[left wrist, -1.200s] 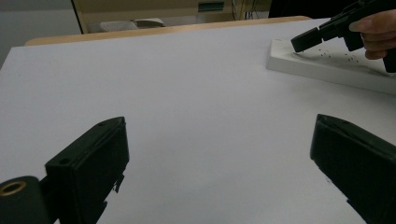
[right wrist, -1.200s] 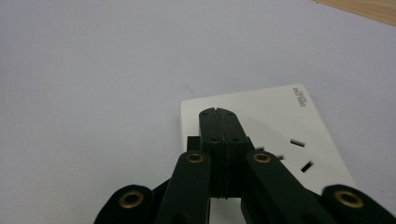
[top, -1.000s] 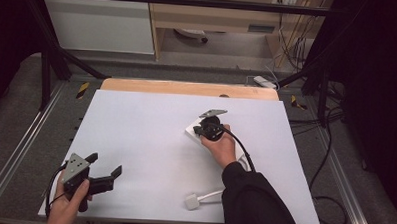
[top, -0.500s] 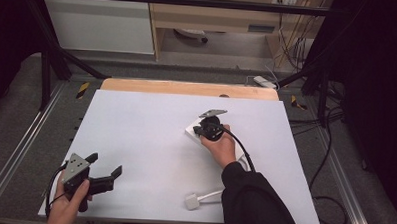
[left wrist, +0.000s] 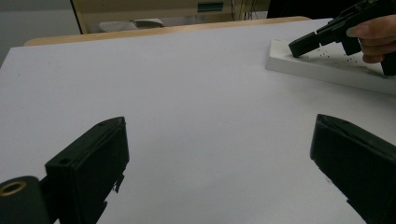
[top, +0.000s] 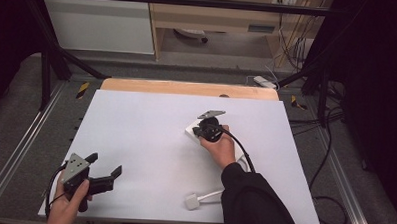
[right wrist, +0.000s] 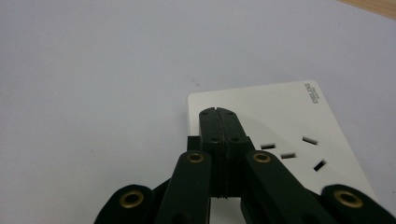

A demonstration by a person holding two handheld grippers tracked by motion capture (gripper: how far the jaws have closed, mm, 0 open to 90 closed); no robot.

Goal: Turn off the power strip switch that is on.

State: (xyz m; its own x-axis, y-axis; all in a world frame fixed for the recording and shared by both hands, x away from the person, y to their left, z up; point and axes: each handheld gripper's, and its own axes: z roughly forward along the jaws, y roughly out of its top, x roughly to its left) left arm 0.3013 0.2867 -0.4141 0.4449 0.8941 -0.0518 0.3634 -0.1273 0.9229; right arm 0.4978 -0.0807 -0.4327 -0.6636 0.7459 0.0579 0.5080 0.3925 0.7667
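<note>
Resting with jaws pressed together and nothing between them, right gripper (right wrist: 218, 114) over the near end of a white power strip (right wrist: 275, 121), tips above the blank part of its face; socket slots (right wrist: 288, 154) just to the right of the jaws in the right gripper view, brand lettering (right wrist: 311, 93) farther ahead and right at the strip's far corner. Seen from above, same gripper (top: 205, 129) gripped by the right hand (top: 219, 149), grey plate on top, black cable trailing back along the dark sleeve (top: 253, 201). Strip (top: 192, 129) lying flat on the white table (top: 145, 135), mostly hidden under the gripper; white plug (top: 192, 201) and its cord behind the gripper, beside the sleeve near the table's front edge.

Held well apart from the strip, left gripper (top: 106, 175) near the front left corner, jaws spread wide and empty above bare table. Ahead and to the right of those jaws in the left gripper view, strip (left wrist: 322, 65) with the right gripper (left wrist: 306, 45) resting on top.
</note>
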